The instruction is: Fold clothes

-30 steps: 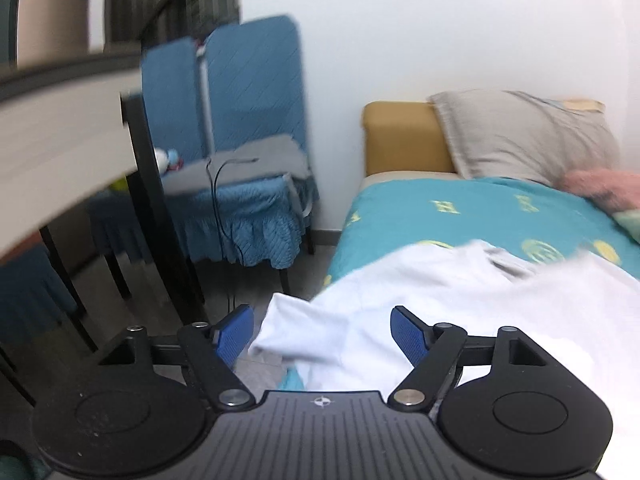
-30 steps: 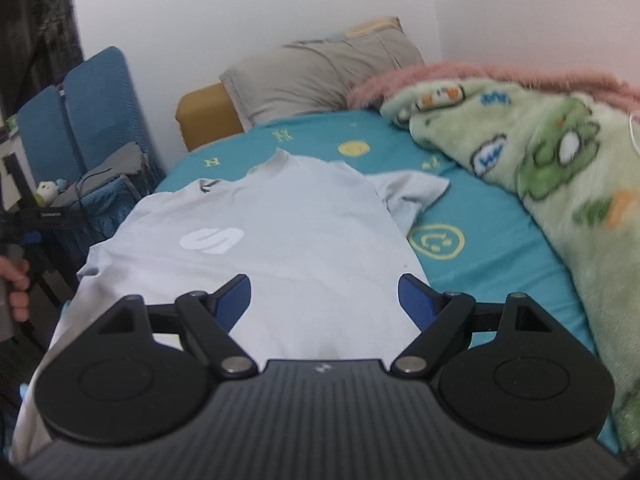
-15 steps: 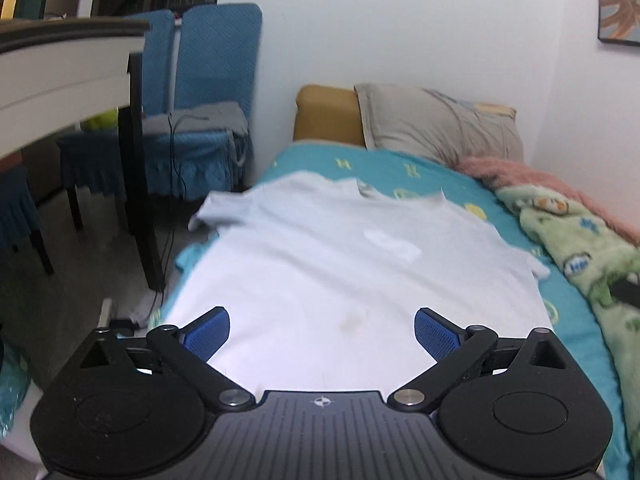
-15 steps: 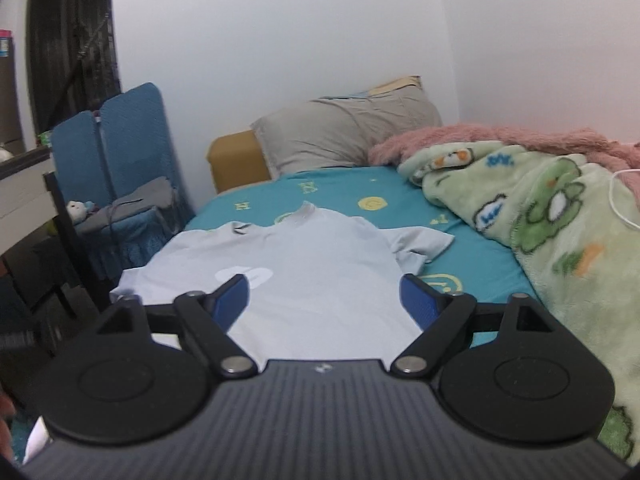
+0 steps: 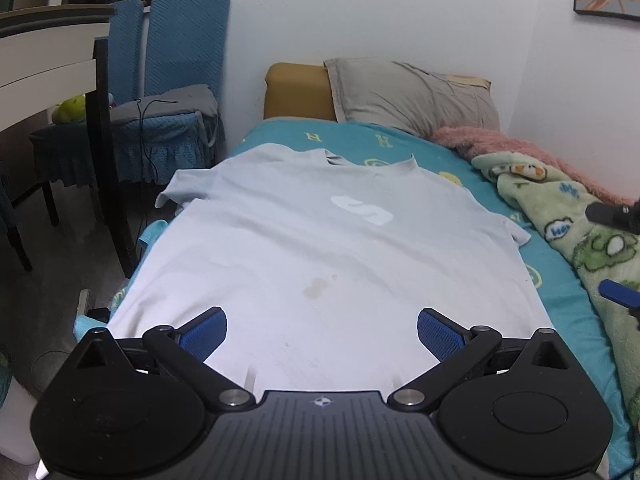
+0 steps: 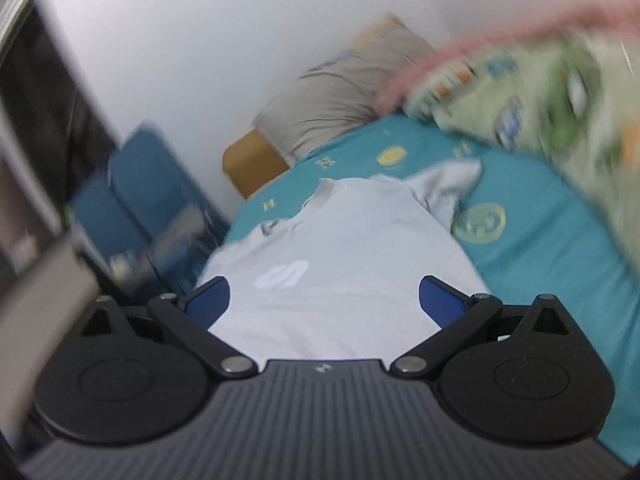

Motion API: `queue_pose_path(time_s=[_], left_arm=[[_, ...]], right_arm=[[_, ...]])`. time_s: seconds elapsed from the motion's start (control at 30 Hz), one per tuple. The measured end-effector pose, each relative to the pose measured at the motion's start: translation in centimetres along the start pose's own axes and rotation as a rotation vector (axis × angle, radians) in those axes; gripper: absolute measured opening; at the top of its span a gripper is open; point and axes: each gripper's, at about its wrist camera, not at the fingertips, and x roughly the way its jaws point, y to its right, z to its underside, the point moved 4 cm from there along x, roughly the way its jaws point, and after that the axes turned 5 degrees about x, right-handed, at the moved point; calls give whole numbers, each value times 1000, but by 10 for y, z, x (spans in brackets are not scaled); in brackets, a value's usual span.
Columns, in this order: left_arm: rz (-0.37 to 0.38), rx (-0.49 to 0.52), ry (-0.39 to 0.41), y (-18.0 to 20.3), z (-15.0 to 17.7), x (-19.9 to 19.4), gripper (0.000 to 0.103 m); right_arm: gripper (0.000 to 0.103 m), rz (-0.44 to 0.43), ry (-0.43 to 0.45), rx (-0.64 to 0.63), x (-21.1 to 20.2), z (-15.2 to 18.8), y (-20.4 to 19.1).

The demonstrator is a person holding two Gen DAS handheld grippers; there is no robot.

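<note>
The left gripper (image 5: pixel 322 334) hung with its blue fingers spread wide, gripping nothing, above the hem end of the pale T-shirt (image 5: pixel 320 248). The shirt lay flat, front up, on the teal bedsheet (image 5: pixel 560 300), collar toward the grey pillow (image 5: pixel 412 96). The right gripper (image 6: pixel 324 300) was likewise wide apart and empty over the shirt (image 6: pixel 340 280); its view was blurred.

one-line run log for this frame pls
stage: pre-grasp | left claw: open, empty | right claw: open, empty | t-shirt: flat, unfolded on bed
</note>
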Motion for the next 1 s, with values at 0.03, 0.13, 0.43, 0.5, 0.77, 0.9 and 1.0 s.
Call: queue_pose_path(time_s=[0.03,0.13,0.43,0.5,0.77,0.9,1.0], left_arm=[[2,1,-4,1,1,2,103],[11,-16,-20,1,5,8,103],[95,-148,-123,-5,14,46,102],[91,-143,-151,-5,18,60,102],[116,-187,-206,-3,23,103,101],[116,-145,-203,6,23,109,101],[113,-130,-197,9,23,109,101]], right_arm=[[99,-16,-8,86,7,-6,14],[88,-19,-37,300,32,-24,55],[65,37,-23,585,113,-49,136],[54,38,-27,586,139,-54,143],[43,16,0,553,210,-67,168],[13,-27,-32,540,228,-71,162],[8,-8,15,497,222,-73,155]])
